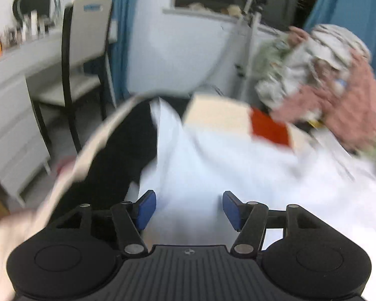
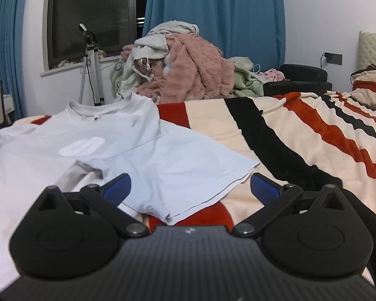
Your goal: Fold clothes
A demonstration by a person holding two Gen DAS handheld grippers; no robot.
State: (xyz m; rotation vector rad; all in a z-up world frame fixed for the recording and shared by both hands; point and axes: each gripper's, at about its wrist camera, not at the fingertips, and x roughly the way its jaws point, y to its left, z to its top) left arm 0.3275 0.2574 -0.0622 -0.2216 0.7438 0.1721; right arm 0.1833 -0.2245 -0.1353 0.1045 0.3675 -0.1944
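A white T-shirt lies spread face up on the striped blanket, collar toward the far side. One short sleeve stretches toward my right gripper. That gripper is open, its blue pads well apart on either side of the sleeve's hem and not pressing it. The left wrist view is blurred by motion. There my left gripper hovers open over the white T-shirt, with nothing pinched between its blue fingers.
A heap of clothes with a pink fluffy garment sits at the bed's far edge, next to a tripod under the window. A chair and grey desk stand left of the bed. A pale cord arcs across the left view.
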